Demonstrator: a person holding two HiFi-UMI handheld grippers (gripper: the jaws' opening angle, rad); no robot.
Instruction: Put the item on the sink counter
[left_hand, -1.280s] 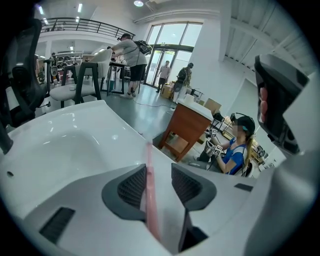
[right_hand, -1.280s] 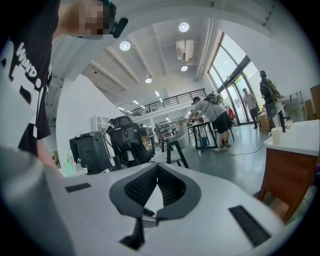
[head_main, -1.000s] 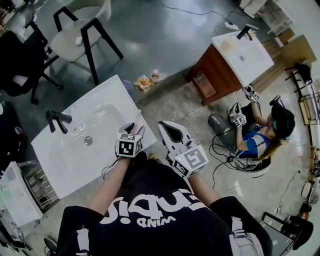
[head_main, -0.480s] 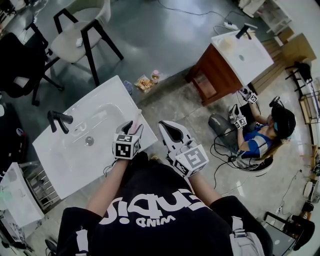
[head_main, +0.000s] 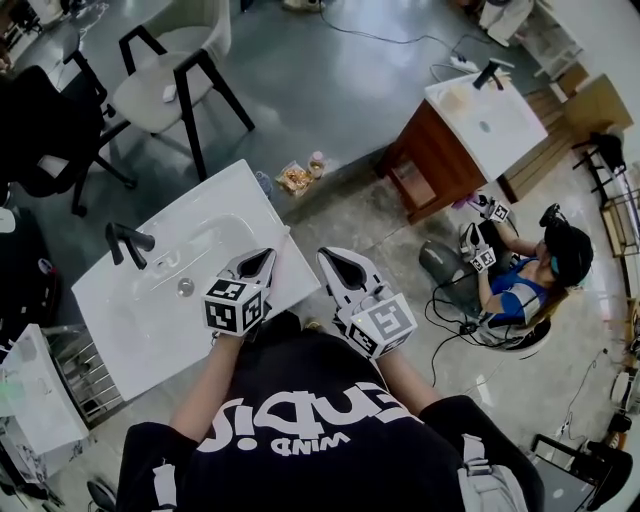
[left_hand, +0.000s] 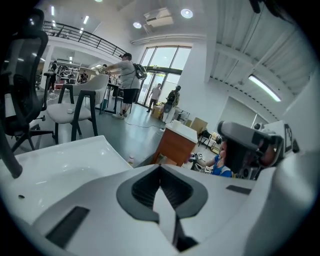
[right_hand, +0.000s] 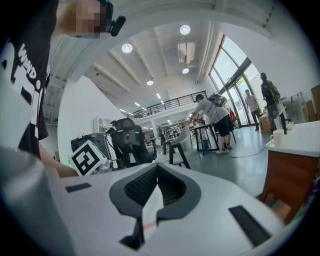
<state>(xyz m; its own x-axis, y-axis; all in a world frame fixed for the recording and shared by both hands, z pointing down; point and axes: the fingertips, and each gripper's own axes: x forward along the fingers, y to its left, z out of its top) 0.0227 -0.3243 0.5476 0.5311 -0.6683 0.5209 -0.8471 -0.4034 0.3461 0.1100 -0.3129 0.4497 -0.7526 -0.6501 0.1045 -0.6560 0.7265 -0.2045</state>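
Left jaws: the left gripper (head_main: 262, 256) has just been closing and is now shut, with nothing between its pads.
Right jaws: the right gripper (head_main: 336, 256) is also closed and empty, just right of the left one.
Item from the jaws: no clear item shows. A thin pale sliver (head_main: 288, 238) just far-right of the left tips, at the surface's edge, may be it, but it is too small to tell.
Long axis: the sliver seems to run along that edge.
Nearer hand: left.
Surface: the white sink counter (head_main: 225, 190) lies under and left of the left jaws, with the faucet (head_main: 125, 241) at its left.
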